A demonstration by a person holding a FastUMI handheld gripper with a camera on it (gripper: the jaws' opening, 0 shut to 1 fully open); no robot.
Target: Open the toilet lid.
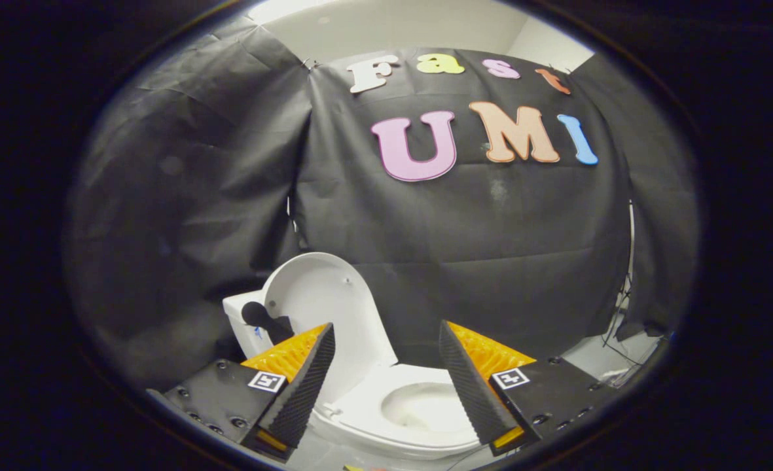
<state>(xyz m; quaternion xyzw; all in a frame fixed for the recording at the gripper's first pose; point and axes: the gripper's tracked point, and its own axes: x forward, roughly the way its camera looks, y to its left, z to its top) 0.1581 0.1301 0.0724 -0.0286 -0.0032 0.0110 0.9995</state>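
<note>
Item one, your gripper (386,366): both fingers (301,386) stand wide apart with nothing between the pads, pressing on nothing. Item two, the toilet (386,418): it sits just ahead of and below the fingers, its bowl (425,409) showing in the gap between them, toward five o'clock of the gap's middle. Item three, the lid (324,301): it stands upright, swung back against the tank (239,320), at about ten o'clock from the bowl and just beyond your left finger, its pale inner face turned toward you. Item four, the seat (366,412): it lies down on the rim, ringing the bowl. Item five, a dark knob-like piece (262,317) at nine o'clock of the lid, in front of the tank; what it is you cannot tell from here. Item six, the black cloth wall (458,261) behind everything, from nine o'clock round to three. Task standing, as a judgement: the lid reads as already raised, so the opening itself looks done. What is left for you appears small, namely keeping the fingers clear of the lid so it is not knocked forward, and checking that it rests steady against the tank.
</note>
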